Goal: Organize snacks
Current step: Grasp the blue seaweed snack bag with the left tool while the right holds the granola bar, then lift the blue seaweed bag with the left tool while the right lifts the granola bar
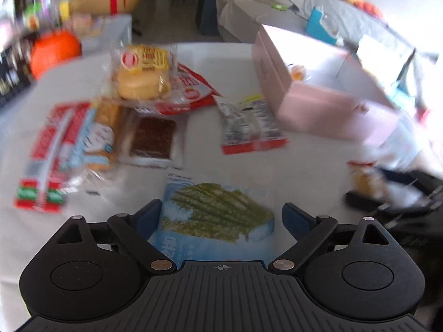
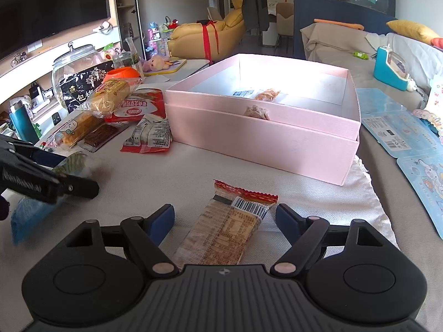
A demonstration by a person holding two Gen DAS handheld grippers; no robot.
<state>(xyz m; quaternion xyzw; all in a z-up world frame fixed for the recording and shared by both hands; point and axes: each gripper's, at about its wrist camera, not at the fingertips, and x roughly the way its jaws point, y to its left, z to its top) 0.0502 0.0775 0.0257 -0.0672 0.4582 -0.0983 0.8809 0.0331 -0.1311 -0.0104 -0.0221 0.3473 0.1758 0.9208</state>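
A blue seaweed-snack packet (image 1: 218, 215) lies flat on the grey cloth between the fingers of my left gripper (image 1: 223, 215), which stands open wide, its pads not pressing the packet. My right gripper (image 2: 225, 218) is open around a brown biscuit bar (image 2: 229, 229) with a red end and a barcode, and there is a gap on both sides. An open pink box (image 2: 263, 138) stands behind it and holds two small wrapped snacks (image 2: 267, 94). In the right wrist view the left gripper (image 2: 69, 186) shows at the left edge, over the blue packet (image 2: 27, 215).
A pile of snacks lies to the left of the box (image 1: 318, 102): a yellow cake pack (image 1: 144, 74), a red-and-white bag (image 1: 191, 91), a chocolate slab (image 1: 155, 138), a bread roll pack (image 1: 102, 138) and a silver-and-red packet (image 2: 149, 135). Blue cards (image 2: 401, 135) lie at the right.
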